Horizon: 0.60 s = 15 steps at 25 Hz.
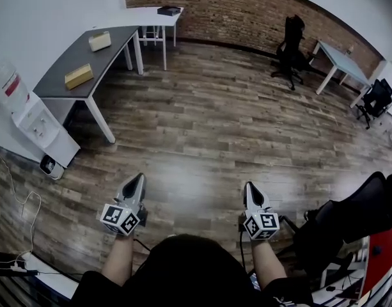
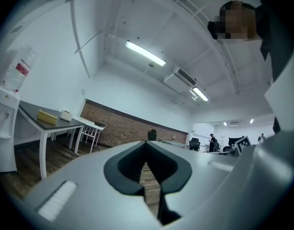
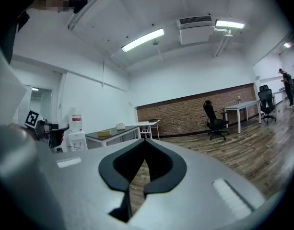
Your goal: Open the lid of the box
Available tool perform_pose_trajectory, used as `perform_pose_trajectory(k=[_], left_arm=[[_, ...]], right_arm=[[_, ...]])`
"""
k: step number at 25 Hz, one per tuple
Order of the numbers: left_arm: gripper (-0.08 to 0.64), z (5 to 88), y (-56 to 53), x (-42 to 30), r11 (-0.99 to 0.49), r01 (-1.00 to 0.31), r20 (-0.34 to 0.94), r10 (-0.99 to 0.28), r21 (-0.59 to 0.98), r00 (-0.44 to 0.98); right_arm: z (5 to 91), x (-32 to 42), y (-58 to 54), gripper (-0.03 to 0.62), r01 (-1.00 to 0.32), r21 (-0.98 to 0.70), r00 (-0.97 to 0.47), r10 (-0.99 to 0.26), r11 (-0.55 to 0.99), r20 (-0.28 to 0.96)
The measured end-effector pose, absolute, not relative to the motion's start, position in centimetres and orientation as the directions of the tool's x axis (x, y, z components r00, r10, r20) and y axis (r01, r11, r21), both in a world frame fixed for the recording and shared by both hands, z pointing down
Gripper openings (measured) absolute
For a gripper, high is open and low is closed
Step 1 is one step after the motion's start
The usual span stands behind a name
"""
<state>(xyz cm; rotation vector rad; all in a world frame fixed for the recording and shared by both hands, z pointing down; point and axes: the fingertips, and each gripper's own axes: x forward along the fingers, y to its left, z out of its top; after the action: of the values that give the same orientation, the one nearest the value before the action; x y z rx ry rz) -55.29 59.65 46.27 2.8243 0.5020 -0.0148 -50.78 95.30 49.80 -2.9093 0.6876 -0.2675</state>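
Head view looks down on the person's forearms and both tools, held level over a wood-plank floor (image 1: 202, 126) with nothing below them. The left tool (image 1: 141, 178) and right tool (image 1: 248, 186) each taper to a pale, pointed tip behind a cube of black-and-white square markers.

The task's things are well apart from both tools, at the far left. A yellow box (image 1: 78, 76) and a cream box (image 1: 100, 41), both low and rectangular, lie apart from each other on a matte grey tabletop (image 1: 64, 59) with white legs. Which one has the lid to lift cannot be told from here. A white water dispenser (image 1: 29, 110) stands beside that tabletop's near end.

Only the head view shows the grey tabletop from above and the black office chair (image 1: 290, 50) near the rough red brick wall (image 1: 247, 11).

Left gripper view gives what the head view lacks: the tool's smooth grey jaws are pressed together, dark pads meeting at the tip, with nothing between them. It also shows the white ceiling with a long strip light (image 2: 145, 53).

Right gripper view shows that tool's jaws likewise closed and empty, and a ceiling air-conditioning unit (image 3: 197, 28).
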Motion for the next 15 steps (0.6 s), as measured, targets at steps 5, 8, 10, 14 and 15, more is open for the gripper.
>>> perform_pose_trajectory(k=[5, 8, 10, 14, 15], left_arm=[[0.000, 46.8, 57.0, -55.4, -0.911, 0.314, -0.055, 0.311, 0.265, 0.949], [0.000, 47.2, 55.5, -55.5, -0.918, 0.299, -0.055, 0.295, 0.261, 0.954], [0.000, 47.3, 54.8, -55.7, -0.920, 0.300, -0.049, 0.298, 0.251, 0.953], [0.000, 47.7, 53.4, -55.9, -0.919, 0.299, -0.044, 0.298, 0.258, 0.953], [0.000, 48.1, 52.9, -55.9, -0.919, 0.295, -0.039, 0.296, 0.261, 0.955]], right_arm=[[49.3, -49.6, 93.1, 0.003, -0.452, -0.184, 0.870, -0.477, -0.873, 0.122], [49.6, -49.1, 91.8, 0.003, -0.453, -0.176, 0.870, -0.477, -0.874, 0.127], [49.6, -48.8, 90.9, 0.003, -0.452, -0.176, 0.871, -0.475, -0.874, 0.125], [49.8, -48.4, 88.2, 0.003, -0.459, -0.198, 0.865, -0.486, -0.866, 0.121], [50.0, -48.4, 87.5, 0.003, -0.465, -0.203, 0.860, -0.494, -0.861, 0.126]])
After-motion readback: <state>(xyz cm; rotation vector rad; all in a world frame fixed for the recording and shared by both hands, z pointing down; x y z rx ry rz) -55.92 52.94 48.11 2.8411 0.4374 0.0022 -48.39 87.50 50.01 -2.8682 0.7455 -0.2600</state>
